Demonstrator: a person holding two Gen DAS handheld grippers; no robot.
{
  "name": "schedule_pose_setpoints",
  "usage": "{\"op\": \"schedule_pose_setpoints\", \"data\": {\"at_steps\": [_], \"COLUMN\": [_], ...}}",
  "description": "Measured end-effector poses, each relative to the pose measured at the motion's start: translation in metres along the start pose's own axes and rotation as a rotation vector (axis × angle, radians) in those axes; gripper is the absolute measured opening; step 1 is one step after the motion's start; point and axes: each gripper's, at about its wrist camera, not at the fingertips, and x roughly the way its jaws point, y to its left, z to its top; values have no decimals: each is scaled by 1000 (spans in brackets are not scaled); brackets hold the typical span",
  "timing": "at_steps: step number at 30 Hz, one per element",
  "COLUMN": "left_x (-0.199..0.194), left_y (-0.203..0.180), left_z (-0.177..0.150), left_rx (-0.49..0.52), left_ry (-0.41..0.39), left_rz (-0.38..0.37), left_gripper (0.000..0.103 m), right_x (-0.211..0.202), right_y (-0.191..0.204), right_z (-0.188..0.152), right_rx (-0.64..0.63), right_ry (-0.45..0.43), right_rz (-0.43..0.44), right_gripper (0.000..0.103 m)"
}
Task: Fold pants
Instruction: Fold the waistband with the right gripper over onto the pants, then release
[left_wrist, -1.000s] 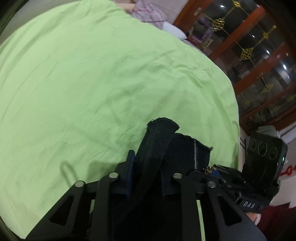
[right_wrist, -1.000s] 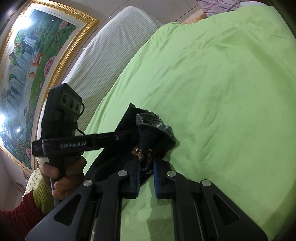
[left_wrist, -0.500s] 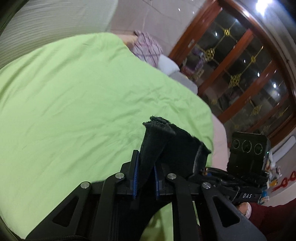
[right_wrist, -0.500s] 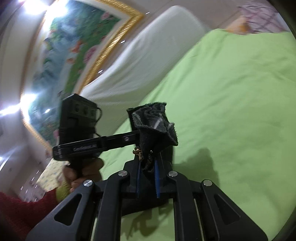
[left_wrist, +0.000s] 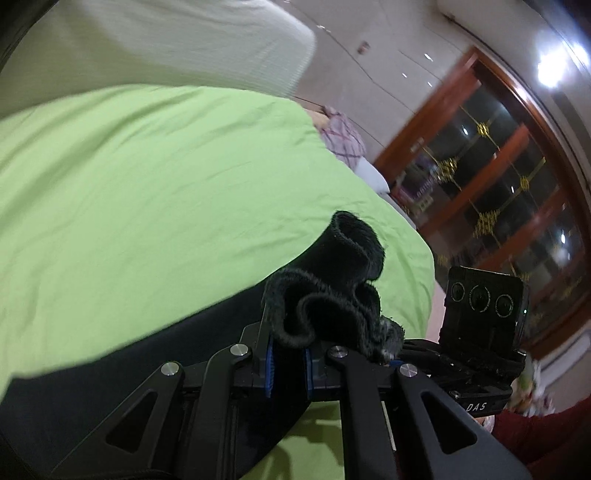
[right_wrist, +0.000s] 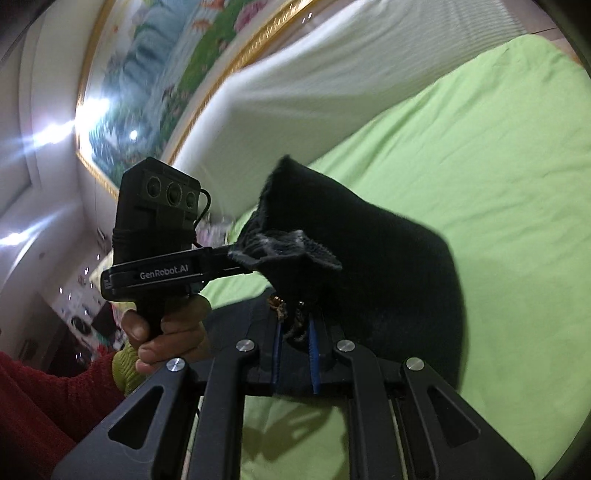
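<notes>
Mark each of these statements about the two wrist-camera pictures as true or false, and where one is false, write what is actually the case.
1. The left gripper is shut on black fabric of the pants. True.
2. The right gripper is wide open and holds nothing. False: its jaws are closed on the black pants.
3. The bed cover under the pants is green. True.
4. The pants lie flat and neatly folded on the bed. False: both grippers hold bunched fabric lifted above the cover.
5. A framed painting hangs on the wall in the right wrist view. True.
6. The person's sleeve is blue. False: it is red, with a green cuff.
</notes>
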Motion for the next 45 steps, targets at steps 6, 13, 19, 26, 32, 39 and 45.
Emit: {"op": "schedule_pose_setpoints", "data": {"at_steps": [6, 13, 19, 26, 32, 39, 45], "left_x": [-6, -4, -19, -49, -72, -101, -128], "left_y": [34, 55, 68, 82, 81, 74, 67], "left_z": [-27, -45, -67, -88, -108, -147, -179], "left_rx": [-113, -221, -336, -447, -479, -537, -566], "left_ry": [-17, -33, -87, -170, -210, -270, -296], "left_rz": [25, 83, 119, 170, 212, 301, 370], "left_gripper": [9, 9, 11, 16, 23, 39, 44], "right_x": [29, 51, 67, 75, 69, 64, 67], "right_y": [7, 10, 15, 30, 37, 50, 59], "right_z": [-6, -9, -10, -13, -13, -6, 0], "right_rx": [-56, -89, -100, -117, -89, -103, -121], "right_ry": [107, 174, 214, 221, 212, 188, 192], "right_rz": [-67, -130, -178, -153, -108, -77, -55], "right_gripper": [13, 16, 24, 48, 50, 50, 51]}}
